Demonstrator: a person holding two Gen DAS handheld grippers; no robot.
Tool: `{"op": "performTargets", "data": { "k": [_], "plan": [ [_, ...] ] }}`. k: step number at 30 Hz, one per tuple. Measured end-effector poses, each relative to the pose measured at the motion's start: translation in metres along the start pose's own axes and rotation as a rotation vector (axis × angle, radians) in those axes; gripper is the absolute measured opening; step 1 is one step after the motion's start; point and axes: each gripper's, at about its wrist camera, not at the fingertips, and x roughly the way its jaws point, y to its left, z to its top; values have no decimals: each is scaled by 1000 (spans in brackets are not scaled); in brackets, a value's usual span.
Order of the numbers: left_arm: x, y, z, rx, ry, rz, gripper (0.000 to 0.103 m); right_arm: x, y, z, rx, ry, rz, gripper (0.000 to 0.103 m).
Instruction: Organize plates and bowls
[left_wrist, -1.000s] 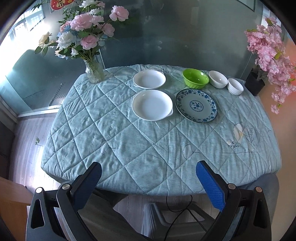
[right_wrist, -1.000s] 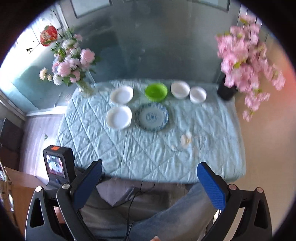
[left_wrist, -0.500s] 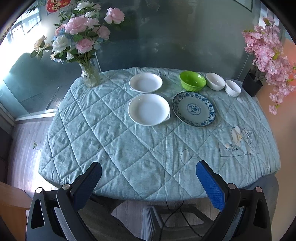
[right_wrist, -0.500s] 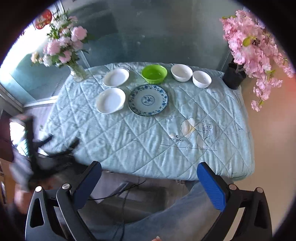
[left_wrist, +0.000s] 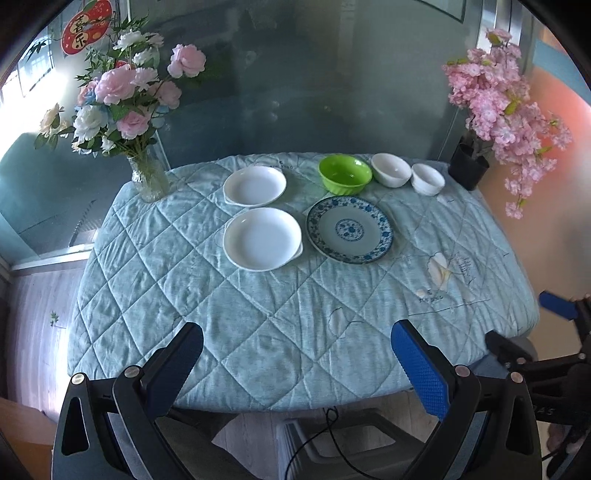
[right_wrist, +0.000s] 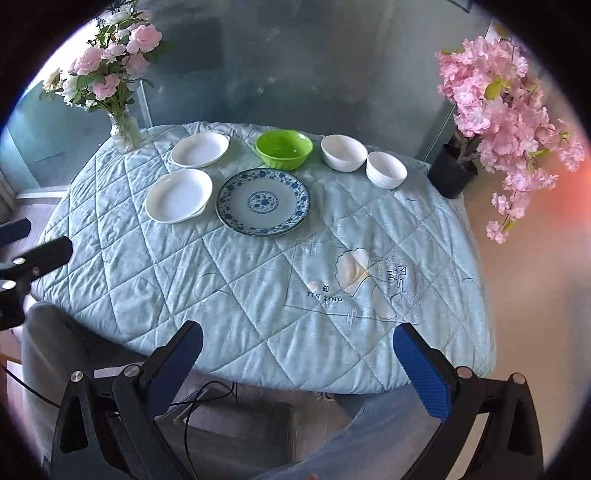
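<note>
Bench (left_wrist: 303, 295) under a pale blue quilt fills the middle of frame. Behind it, a grey-green glass wall (left_wrist: 314, 81) across the top. Upper left, a clear vase (left_wrist: 147, 177) of pink and white flowers, a red round ornament (left_wrist: 85, 26) above, daylight glaring in from the far left. Upper right, pink blossom (left_wrist: 498, 96) in a black pot (left_wrist: 468, 166) against an orange wall (left_wrist: 569, 122). Wood floor (left_wrist: 33, 302) at left, a grey chair (right_wrist: 74, 354) lower left.
</note>
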Motion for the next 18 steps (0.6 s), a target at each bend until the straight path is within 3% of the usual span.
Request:
{"op": "performTargets", "data": {
  "k": [1, 2, 3, 4, 5, 6, 7, 8, 9, 10, 11, 12, 15, 18],
  "plan": [
    [-2, -1, -1, -2, -7, -14, 98, 2, -3, -2, 30, 8, 33, 102],
    [-3, 0, -2, -2, -12, -28, 86, 5, -6, -2, 54, 13, 59, 101],
    [-4, 0, -3, -5, -18, -43, 76, 8, -7, -3, 83, 23, 93, 91],
    [-4, 0, -5, -11, -20, -58, 46, 10, -7, -4, 90, 31, 113, 82],
    [-2, -1, -6, -12, -6, -64, 20, 12, -4, -5, 75, 31, 119, 61],
    [1, 0, -7, -15, 6, -60, 16, 14, 0, -6, 56, 34, 115, 47],
    [3, 0, -8, -21, 5, -51, 16, 17, 4, -7, 32, 46, 108, 45],
    [3, 1, -9, -25, -4, -44, 22, 20, 7, -9, 23, 58, 126, 45],
    [3, 1, -10, -28, -15, -29, 32, 22, 9, -10, 22, 67, 148, 52],
    [5, 1, -10, -30, -16, -10, 70, 25, 9, -9, 27, 76, 163, 63],
    [7, 3, -9, -31, -15, 8, 103, 27, 8, -9, 35, 77, 147, 94],
    [6, 5, -9, -34, -36, 21, 102, 28, 7, -9, 43, 72, 132, 102],
    [13, 8, -5, -8, -31, 88, 102, 28, 3, -5, 37, 34, 108, 102],
    [27, 19, -2, -24, -10, 71, 102, 33, 3, 1, 20, 24, 120, 102]
  ]
}}
